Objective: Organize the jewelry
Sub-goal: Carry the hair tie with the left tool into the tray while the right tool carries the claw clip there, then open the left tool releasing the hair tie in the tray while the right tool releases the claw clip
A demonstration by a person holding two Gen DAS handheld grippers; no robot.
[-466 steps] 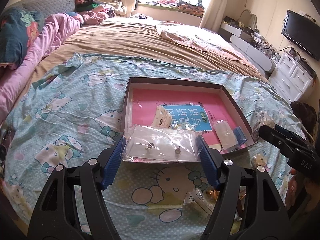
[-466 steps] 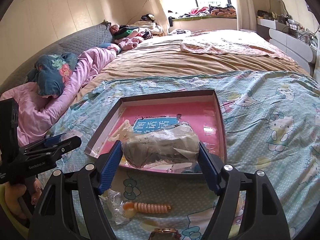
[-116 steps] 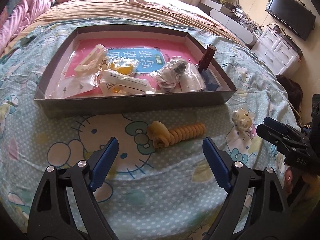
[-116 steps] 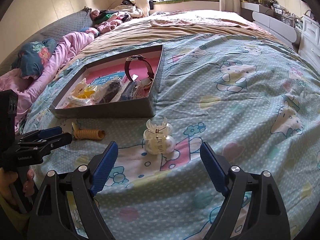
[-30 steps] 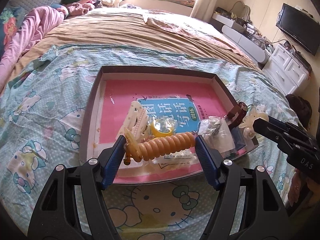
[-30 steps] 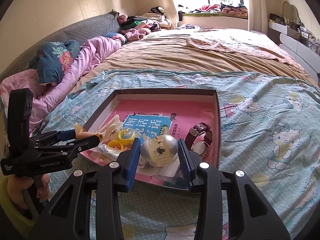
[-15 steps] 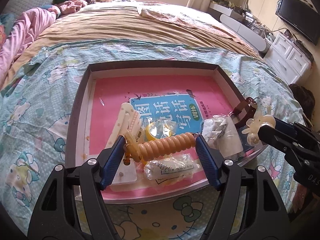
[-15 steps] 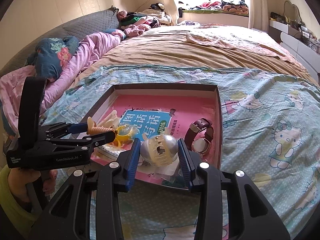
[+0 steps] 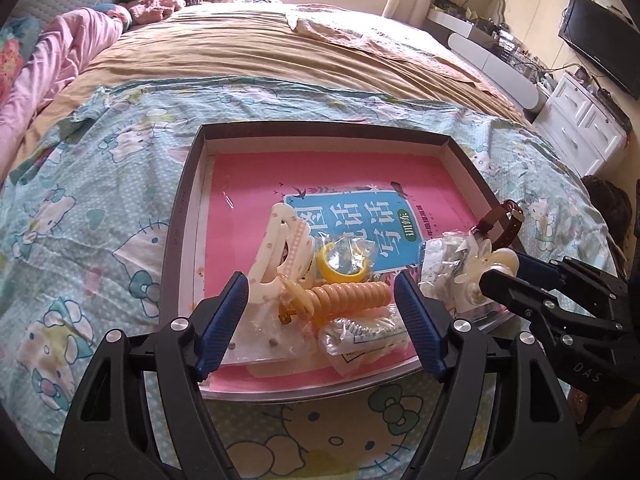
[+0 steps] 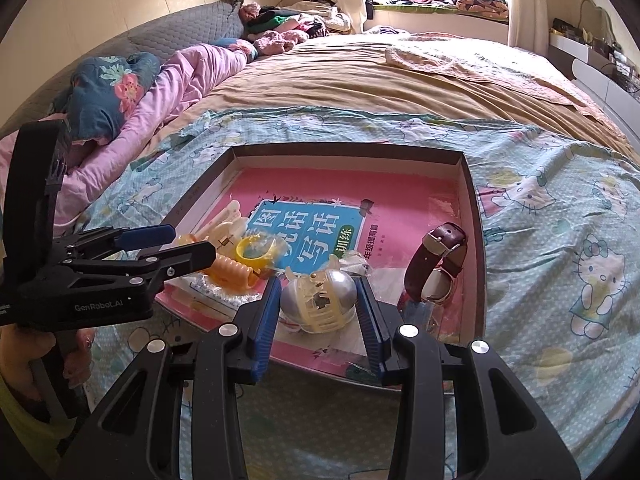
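Left wrist view: the left gripper (image 9: 322,304) is held over the near edge of the tray (image 9: 182,208). Its jaws have just been opening, and the orange coil (image 9: 348,294), clamped a second ago, is now seen loose between the pads with gaps on both sides, lying on the bagged pieces at the tray's near side. That piece can be counted as delivered. At the right, the pearl clip (image 9: 486,266) is seen carried in over the tray's right corner.

Right wrist view: the right gripper (image 10: 322,304) is shown clamped on the clip (image 10: 320,300), low over the tray's (image 10: 474,240) near edge, just left of the watch (image 10: 438,266). The clip is judged not yet released; a drop there seems next.
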